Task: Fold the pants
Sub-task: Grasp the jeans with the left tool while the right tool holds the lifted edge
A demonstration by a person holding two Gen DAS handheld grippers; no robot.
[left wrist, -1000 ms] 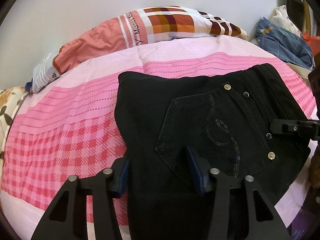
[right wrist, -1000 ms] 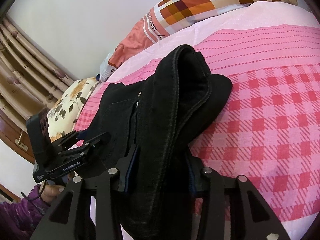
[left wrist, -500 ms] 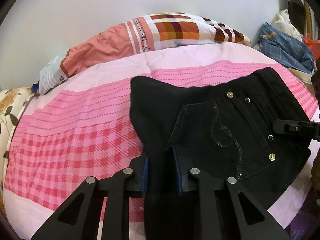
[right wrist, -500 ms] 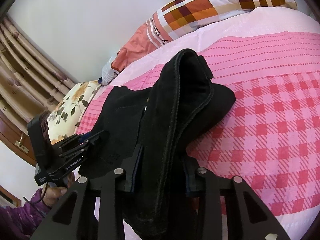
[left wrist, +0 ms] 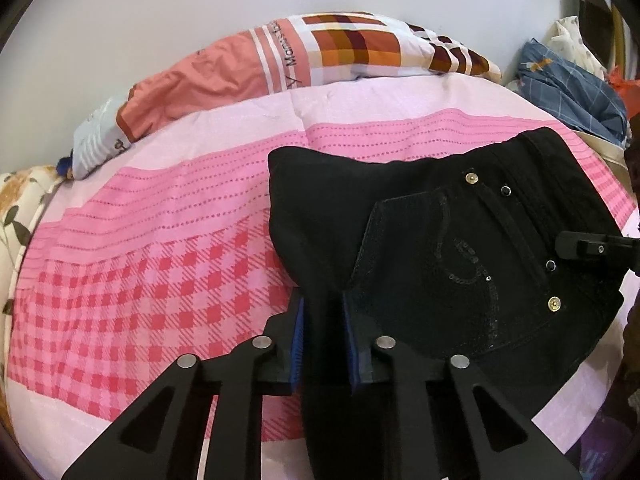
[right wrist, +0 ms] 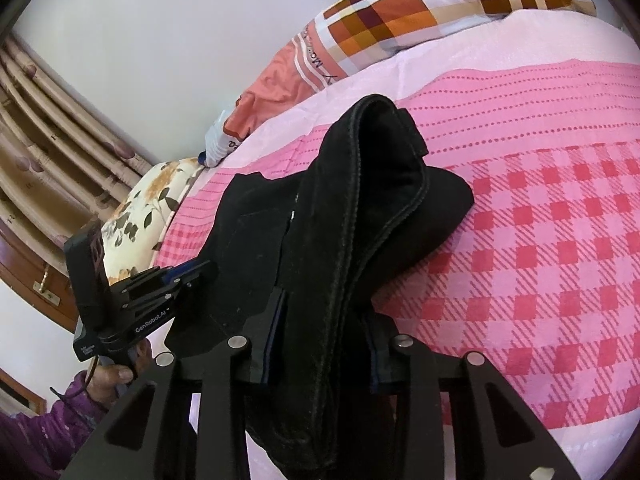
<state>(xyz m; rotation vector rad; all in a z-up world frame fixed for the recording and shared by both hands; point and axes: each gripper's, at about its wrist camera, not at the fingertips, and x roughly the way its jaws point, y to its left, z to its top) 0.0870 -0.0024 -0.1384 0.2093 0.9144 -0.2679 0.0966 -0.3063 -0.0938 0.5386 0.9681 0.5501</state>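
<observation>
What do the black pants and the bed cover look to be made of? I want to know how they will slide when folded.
Black pants: probably denim or heavy cotton twill, matte; thick stitched seams, metal rivets and a sequinned pocket show. Bed cover: thin woven cotton or blend, matte, printed pink checks, lying smooth. The exact fibre cannot be told.

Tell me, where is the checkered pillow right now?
In the left wrist view, the checkered pillow lies at the far edge of the pink bedspread, against the wall, beyond the black pants.
</observation>
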